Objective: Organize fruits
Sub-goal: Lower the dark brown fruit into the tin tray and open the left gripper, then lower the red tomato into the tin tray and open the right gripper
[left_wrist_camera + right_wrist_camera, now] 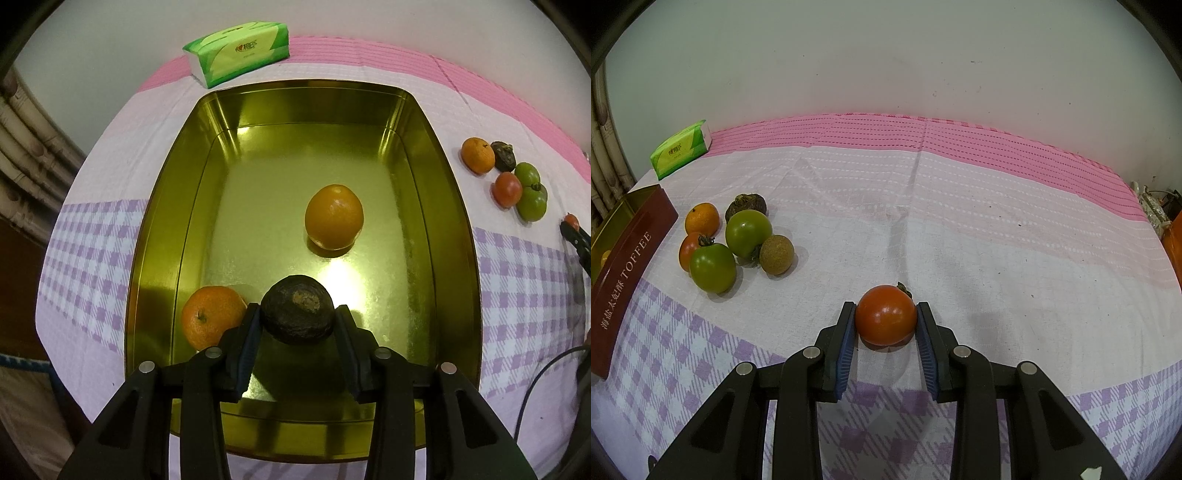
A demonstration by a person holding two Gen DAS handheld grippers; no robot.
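The left gripper (298,317) grips a dark wrinkled fruit (297,309) low in the golden tin (155,236), lower centre; releasing comes next. The right gripper (886,320) clamps a red tomato (885,314) on the cloth (960,221), awaiting transfer.

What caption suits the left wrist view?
Left gripper lowers a dark fruit into the gold tin beside two oranges.

Surface: pink and lilac-checked cloth (960,229).
On it: gold tin (458,221); tissue pack (240,51) behind tin; fruit cluster (738,240) right of tin.
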